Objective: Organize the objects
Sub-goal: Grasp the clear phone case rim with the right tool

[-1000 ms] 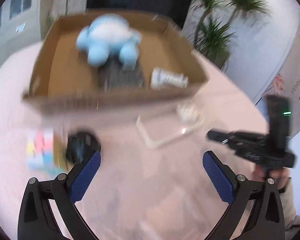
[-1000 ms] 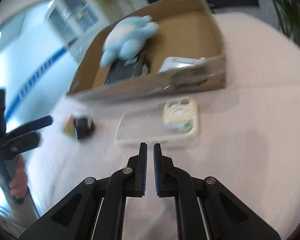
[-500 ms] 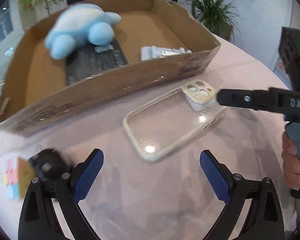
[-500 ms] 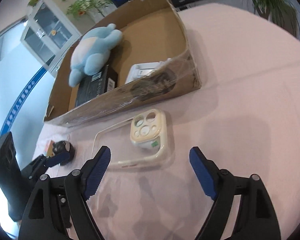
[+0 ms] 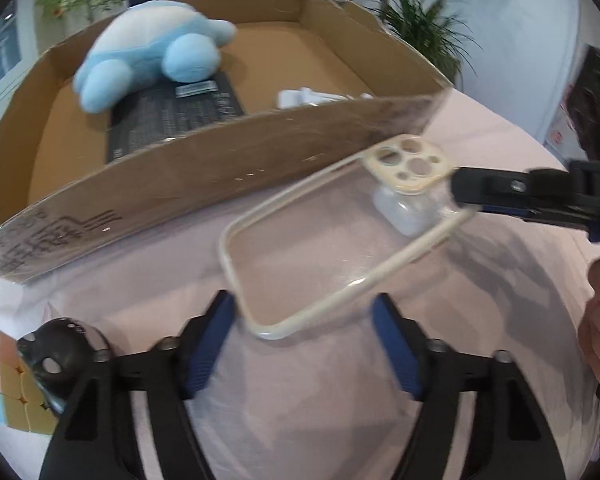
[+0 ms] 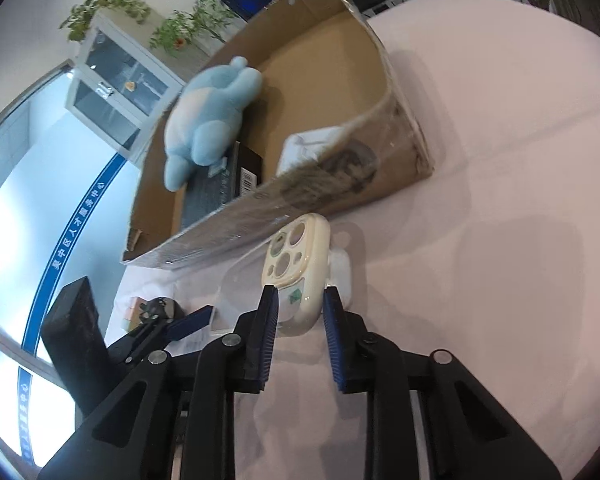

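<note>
While the right gripper (image 6: pixel 298 312) pinches the camera end of one phone case (image 5: pixel 324 240) lifted beside the box (image 5: pixel 204 176), the left gripper (image 5: pixel 304 340) gapes around its lower end.

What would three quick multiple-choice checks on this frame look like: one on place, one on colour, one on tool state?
1. Where is the blue plush toy?
A. On the tablecloth beside the cube
B. Inside the cardboard box, partly on a black box
C. Under the phone case

2. What colour is the frame of the phone case?
A. Cream
B. Red
C. Black

3. How does the right tool stand?
A. Wide open, far from everything
B. Shut on the plush toy
C. Fingers on both sides of the case's camera end

Answers: B, the left wrist view shows the toy within the box walls, over the black box. A, the rim and camera surround are cream around a clear back. C, the right wrist view shows the blue pads flanking that end; firm contact cannot be told.
</note>
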`<state>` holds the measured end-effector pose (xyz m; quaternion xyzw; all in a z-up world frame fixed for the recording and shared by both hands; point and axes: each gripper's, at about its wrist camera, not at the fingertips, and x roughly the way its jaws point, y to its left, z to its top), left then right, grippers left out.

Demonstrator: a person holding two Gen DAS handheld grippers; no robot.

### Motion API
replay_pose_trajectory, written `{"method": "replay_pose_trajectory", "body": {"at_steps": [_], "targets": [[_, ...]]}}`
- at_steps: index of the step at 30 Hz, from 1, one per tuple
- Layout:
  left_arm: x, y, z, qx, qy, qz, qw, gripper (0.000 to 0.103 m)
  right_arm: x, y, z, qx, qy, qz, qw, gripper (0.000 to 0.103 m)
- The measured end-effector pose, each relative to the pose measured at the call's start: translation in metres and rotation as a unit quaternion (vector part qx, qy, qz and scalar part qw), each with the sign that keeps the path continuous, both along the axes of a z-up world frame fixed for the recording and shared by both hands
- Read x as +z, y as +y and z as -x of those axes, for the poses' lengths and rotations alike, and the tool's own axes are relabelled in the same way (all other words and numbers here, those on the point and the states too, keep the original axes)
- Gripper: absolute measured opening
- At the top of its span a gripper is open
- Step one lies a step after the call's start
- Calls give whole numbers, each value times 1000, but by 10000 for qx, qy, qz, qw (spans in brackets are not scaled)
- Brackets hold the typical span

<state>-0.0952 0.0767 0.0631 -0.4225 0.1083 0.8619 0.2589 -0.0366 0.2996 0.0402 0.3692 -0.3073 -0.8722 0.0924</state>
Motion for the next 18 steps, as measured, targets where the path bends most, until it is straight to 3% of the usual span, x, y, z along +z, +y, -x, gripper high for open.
{"method": "replay_pose_trajectory", "body": {"at_steps": [3, 5, 6, 7, 8, 14, 18], "targets": [[1, -8, 1, 128, 6, -82, 9999, 54, 6, -7, -4, 268, 204, 73, 9994, 21], [2, -11, 0, 153, 26, -115, 9998, 40, 7, -13, -4, 683, 299, 395, 9964, 21], [2, -8, 0, 168, 46, -102, 9998, 26, 8, -18, -5, 842, 331, 462, 9948, 21], [3, -9, -2, 181, 66, -90, 9998, 12, 10, -26, -6, 938, 379, 317, 9944, 21], [4, -10, -5, 167, 65, -103, 9998, 5, 12, -33, -6, 988, 396, 117, 9942, 21], [-1, -3, -2, 128, 76, -92, 9998, 3, 4, -42, 1, 855, 119, -160, 9961, 21], [0, -5, -4, 152, 40, -141, 9998, 3, 2, -33, 1, 634, 53, -218, 9977, 33]]}}
